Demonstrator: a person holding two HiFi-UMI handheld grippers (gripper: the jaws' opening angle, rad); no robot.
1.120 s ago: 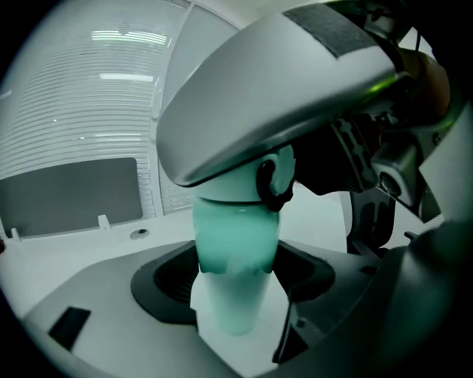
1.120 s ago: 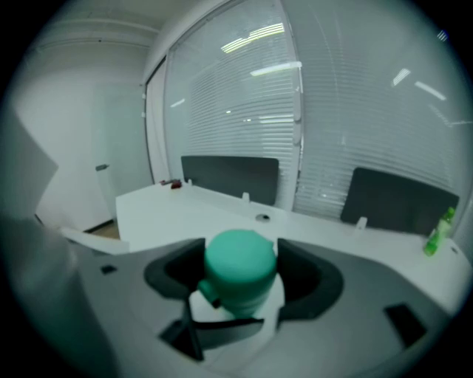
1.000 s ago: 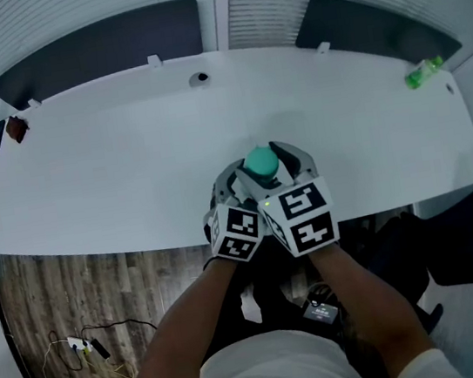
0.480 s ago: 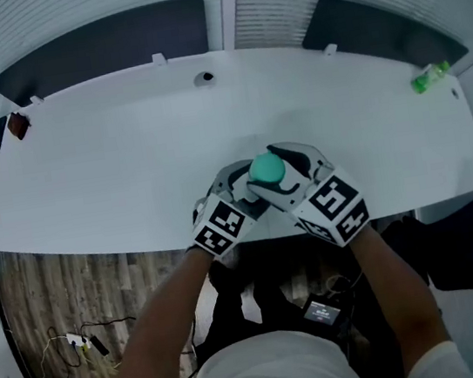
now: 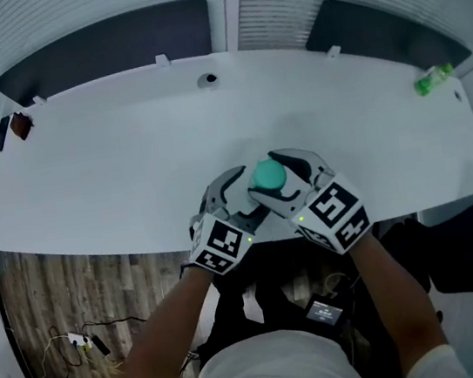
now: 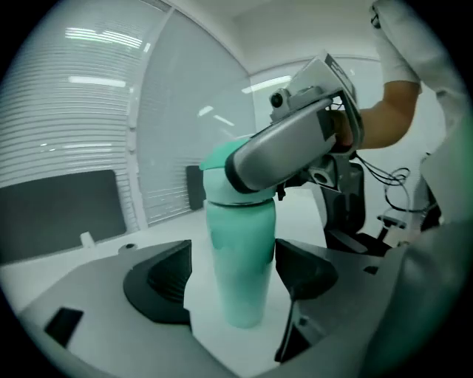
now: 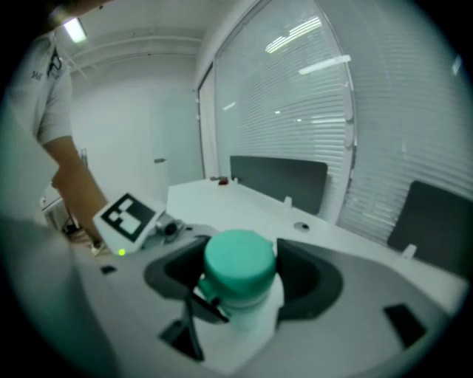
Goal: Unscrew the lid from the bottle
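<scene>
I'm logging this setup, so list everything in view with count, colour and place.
table: one, white, centre
bottle: one, teal, upright near the table's front edge
lid: one, teal, on the bottle
small bottle: one, green, table's far right corner
small items: two, black and reddish, table's far left corner
grommet: one, dark, table's back middle
panels: two, dark, behind the table
left gripper: one, grey, jaws just opening, apart around the bottle's body
right gripper: one, grey, shut on the lid
arms: two, bare, bottom centre
</scene>
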